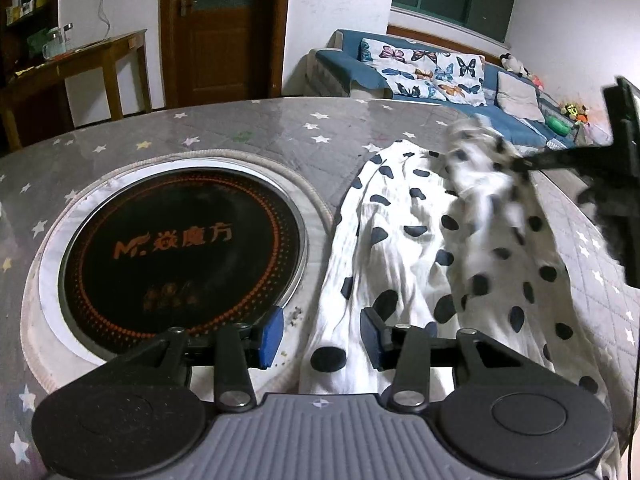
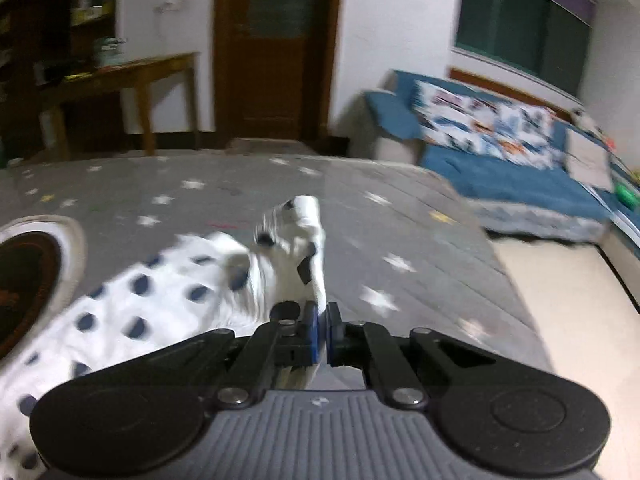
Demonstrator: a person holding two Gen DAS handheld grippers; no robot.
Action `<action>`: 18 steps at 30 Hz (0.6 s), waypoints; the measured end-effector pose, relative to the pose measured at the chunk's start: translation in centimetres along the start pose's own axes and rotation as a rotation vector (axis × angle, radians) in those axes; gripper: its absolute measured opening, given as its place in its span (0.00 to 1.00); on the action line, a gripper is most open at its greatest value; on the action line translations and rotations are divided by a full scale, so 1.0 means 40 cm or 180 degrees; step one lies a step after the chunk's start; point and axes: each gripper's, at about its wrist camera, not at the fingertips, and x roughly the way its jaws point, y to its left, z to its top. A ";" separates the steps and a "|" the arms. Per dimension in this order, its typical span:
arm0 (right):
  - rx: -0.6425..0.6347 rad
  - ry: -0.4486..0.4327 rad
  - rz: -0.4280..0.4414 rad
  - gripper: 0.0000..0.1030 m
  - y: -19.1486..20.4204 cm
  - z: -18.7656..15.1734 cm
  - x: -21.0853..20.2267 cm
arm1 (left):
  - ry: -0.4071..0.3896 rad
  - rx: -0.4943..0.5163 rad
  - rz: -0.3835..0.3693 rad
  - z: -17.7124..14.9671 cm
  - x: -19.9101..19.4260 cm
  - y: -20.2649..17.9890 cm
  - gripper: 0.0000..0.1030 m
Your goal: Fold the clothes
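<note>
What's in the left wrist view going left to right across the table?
Round black cooktop set in the star-print table cover → open left gripper at the garment's near end → white dotted garment → right gripper, shut on a lifted part of it.

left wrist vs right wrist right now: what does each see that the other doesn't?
Only the left wrist view: the open left gripper with the spotted garment between its fingers, the whole round cooktop with its orange logo, and the right gripper seen from outside, lifting a bunch of the cloth.

Only the right wrist view: the right gripper up close, pads shut on a fold of the garment, and bare floor beside the table edge.

Both: the star-patterned table cover, the blue sofa, the wooden door and the side table.
</note>
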 end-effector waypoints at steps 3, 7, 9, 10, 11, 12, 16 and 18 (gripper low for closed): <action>-0.0066 0.0134 -0.0308 0.16 -0.036 -0.023 -0.013 | -0.0004 -0.0006 -0.0001 -0.008 -0.006 0.005 0.45; -0.0079 0.0016 -0.0344 0.17 -0.042 -0.024 -0.052 | 0.0008 0.0002 -0.0007 -0.024 -0.016 0.010 0.46; -0.0079 -0.0055 -0.0141 0.20 -0.019 -0.007 -0.068 | 0.0018 0.0003 -0.0014 -0.034 -0.023 0.011 0.47; -0.0070 -0.0064 0.0021 0.23 -0.004 0.002 -0.072 | 0.0022 0.0006 -0.0023 -0.041 -0.029 0.010 0.47; -0.0073 -0.0058 0.0188 0.30 0.014 0.010 -0.067 | 0.0026 0.0008 -0.0033 -0.048 -0.034 0.010 0.48; -0.0085 -0.0050 0.0353 0.33 0.034 0.020 -0.060 | 0.0030 0.0010 -0.0040 -0.055 -0.040 0.010 0.49; -0.0249 0.0164 0.0816 0.36 0.143 0.042 0.016 | 0.0057 0.0007 -0.0058 -0.091 -0.073 0.012 0.50; -0.0301 0.0295 0.0937 0.36 0.179 0.046 0.060 | 0.0074 0.0002 -0.0068 -0.110 -0.091 0.015 0.50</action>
